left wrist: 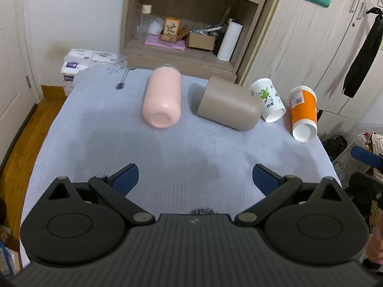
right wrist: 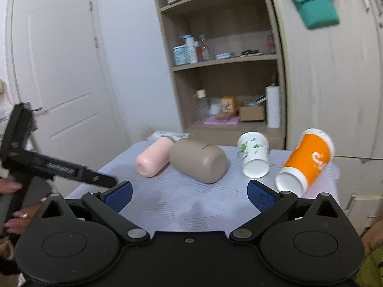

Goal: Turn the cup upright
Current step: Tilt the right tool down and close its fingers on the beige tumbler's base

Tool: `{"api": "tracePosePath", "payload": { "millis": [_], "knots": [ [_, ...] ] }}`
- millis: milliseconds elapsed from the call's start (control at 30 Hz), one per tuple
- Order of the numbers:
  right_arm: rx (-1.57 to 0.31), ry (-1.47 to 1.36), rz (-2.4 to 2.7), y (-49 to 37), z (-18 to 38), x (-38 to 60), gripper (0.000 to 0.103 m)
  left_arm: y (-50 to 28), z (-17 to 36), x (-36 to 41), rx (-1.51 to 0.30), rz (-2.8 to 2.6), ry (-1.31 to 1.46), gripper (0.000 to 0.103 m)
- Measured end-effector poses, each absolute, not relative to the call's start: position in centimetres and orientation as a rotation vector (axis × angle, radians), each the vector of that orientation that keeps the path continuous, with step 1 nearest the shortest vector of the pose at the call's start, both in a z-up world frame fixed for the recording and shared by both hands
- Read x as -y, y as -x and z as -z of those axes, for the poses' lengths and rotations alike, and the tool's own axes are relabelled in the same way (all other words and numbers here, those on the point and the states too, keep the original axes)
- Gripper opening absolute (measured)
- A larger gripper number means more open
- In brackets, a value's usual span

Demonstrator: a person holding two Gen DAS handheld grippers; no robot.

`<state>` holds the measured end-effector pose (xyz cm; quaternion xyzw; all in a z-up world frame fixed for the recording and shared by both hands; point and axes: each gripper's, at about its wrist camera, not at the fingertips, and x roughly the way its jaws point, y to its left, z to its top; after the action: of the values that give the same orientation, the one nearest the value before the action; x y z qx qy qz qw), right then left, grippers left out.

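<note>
Several cups lie on their sides on a table with a pale blue cloth (left wrist: 119, 148): a pink cup (left wrist: 162, 98) (right wrist: 153, 159), a taupe cup (left wrist: 229, 106) (right wrist: 198, 163), a white cup with a green print (left wrist: 268, 100) (right wrist: 255, 156) and an orange cup (left wrist: 302, 112) (right wrist: 305, 161). Their bases face me. My left gripper (left wrist: 195, 179) is open and empty above the near part of the table. My right gripper (right wrist: 190, 195) is open and empty, its right finger near the orange cup's base. The left gripper's body also shows at the left of the right wrist view (right wrist: 59, 167).
A wooden shelf unit (left wrist: 191, 24) (right wrist: 225, 59) with bottles, boxes and a paper roll stands behind the table. A wardrobe (left wrist: 311, 35) is at the right, a white door (right wrist: 59, 71) at the left. Packs of tissue (left wrist: 83, 59) sit at the far left corner.
</note>
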<state>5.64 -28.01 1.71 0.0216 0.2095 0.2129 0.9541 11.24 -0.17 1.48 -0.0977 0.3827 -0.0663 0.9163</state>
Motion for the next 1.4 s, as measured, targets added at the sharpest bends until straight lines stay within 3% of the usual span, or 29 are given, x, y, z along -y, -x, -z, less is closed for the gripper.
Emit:
{"api": "tracePosePath", "payload": {
  "millis": [233,567,1067,1300,1400],
  "knots": [
    [-0.354,0.211,-0.562,-8.3,-1.8,25.0,0.103,-13.7,-1.1,1.8,-0.733,0.172,0.258,0.101],
    [-0.427,0.587,-0.664,-14.0,-1.2,20.6,0.103,-18.7,1.9,0.7,-0.834,0.192,0.556,0.101],
    [-0.441,0.775,-0.644,-20.6,1.1,19.1,0.102,-21.0,3.0,0.5,-0.815,0.161,0.708,0.100],
    [-0.508,0.839,-0.683,-23.1,1.2,18.0,0.101,-21.4,3.2,0.4,-0.781,0.148,0.732,0.100],
    [-0.626,0.824,-0.729,-24.5,0.9,18.0,0.101,-21.7,3.5,0.5,-0.777,0.141,0.744,0.100]
  ]
}}
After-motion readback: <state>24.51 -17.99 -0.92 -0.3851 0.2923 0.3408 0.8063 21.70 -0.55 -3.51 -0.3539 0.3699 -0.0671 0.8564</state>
